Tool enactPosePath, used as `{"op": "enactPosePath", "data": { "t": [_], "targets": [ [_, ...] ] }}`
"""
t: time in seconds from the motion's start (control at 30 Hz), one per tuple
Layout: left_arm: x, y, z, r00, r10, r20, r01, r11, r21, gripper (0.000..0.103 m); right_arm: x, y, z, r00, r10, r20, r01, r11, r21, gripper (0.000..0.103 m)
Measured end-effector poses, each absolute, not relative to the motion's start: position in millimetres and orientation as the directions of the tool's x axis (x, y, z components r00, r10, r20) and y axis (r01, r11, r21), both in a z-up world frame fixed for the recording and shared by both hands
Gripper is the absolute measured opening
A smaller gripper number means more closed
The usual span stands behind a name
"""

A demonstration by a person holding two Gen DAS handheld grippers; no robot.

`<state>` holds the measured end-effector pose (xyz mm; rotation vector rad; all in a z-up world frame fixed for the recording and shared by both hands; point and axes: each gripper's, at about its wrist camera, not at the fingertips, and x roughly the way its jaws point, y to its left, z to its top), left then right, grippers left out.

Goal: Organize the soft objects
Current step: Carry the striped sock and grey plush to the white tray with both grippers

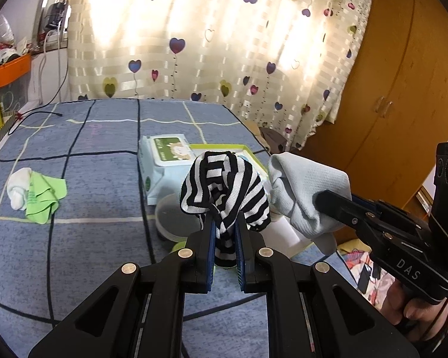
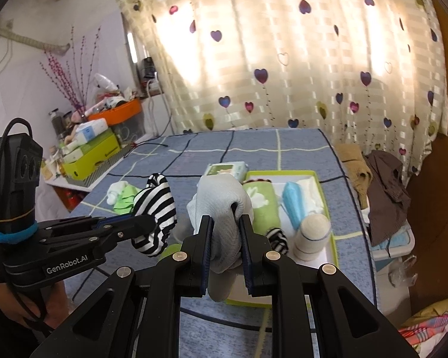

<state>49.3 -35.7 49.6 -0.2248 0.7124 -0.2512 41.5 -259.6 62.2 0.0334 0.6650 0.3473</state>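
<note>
My left gripper (image 1: 225,223) is shut on a black-and-white striped sock (image 1: 224,189), which bunches above its pads; from the right wrist the same striped sock (image 2: 156,213) shows in that left gripper (image 2: 152,223). My right gripper (image 2: 226,223) is shut on a pale grey sock (image 2: 219,205), also seen at the right of the left wrist view as the grey sock (image 1: 304,191) in the right gripper (image 1: 322,200). Both hang above the blue bed, near a green-rimmed tray (image 2: 333,238) holding rolled soft items: a green roll (image 2: 261,201), a blue roll (image 2: 294,203), a cream roll (image 2: 312,235) and another striped sock (image 2: 277,238).
A white sock and a green cloth (image 1: 37,192) lie on the bed's left side. A wet-wipes pack (image 1: 164,164) and a clear round container (image 1: 173,220) sit beside the tray. Cluttered boxes (image 2: 95,152) line the left wall; clothes (image 2: 385,188) and a wardrobe (image 1: 388,89) stand to the right.
</note>
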Motion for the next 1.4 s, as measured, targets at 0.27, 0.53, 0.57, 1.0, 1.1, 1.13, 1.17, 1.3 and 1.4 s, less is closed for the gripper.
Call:
{"op": "enactPosePath", "data": {
  "t": [0.27,0.53,0.57,1.0,1.1,1.13,1.17,1.3,1.4],
  "targets": [
    [55,-50,48,0.714,-0.324,-0.621,0.181,0.942,-0.284,0.012,39,-277,61,0.742,0.299,-0.6,-0.267,0.953,0.144,0.017],
    [63,-67,43,0.691,-0.346,-0.635,0.213,0.937,-0.279,0.012,40,-299,55,0.749,0.266,-0.607,-0.218,0.964,0.153,0.017],
    [65,-69,42,0.687,-0.348,-0.638,0.216,0.936,-0.278,0.012,40,-302,55,0.75,0.262,-0.608,-0.212,0.965,0.154,0.017],
    [86,-105,16,0.613,-0.37,-0.698,0.259,0.929,-0.264,0.012,45,-349,27,0.733,0.196,-0.651,-0.104,0.979,0.177,0.017],
    [92,-112,8,0.593,-0.371,-0.715,0.265,0.928,-0.262,0.012,50,-355,17,0.718,0.191,-0.67,-0.089,0.979,0.184,0.017],
    [94,-115,5,0.586,-0.372,-0.72,0.267,0.927,-0.262,0.012,51,-356,14,0.712,0.189,-0.676,-0.085,0.979,0.184,0.017],
    [95,-117,2,0.58,-0.372,-0.725,0.268,0.927,-0.261,0.012,53,-357,12,0.708,0.189,-0.681,-0.084,0.979,0.184,0.017],
    [102,-127,-11,0.542,-0.378,-0.751,0.277,0.924,-0.265,0.012,62,-356,-3,0.676,0.188,-0.713,-0.079,0.98,0.184,0.017],
    [107,-132,-20,0.519,-0.377,-0.767,0.277,0.923,-0.266,0.012,70,-356,-12,0.659,0.196,-0.726,-0.079,0.978,0.193,0.017]
  ]
}}
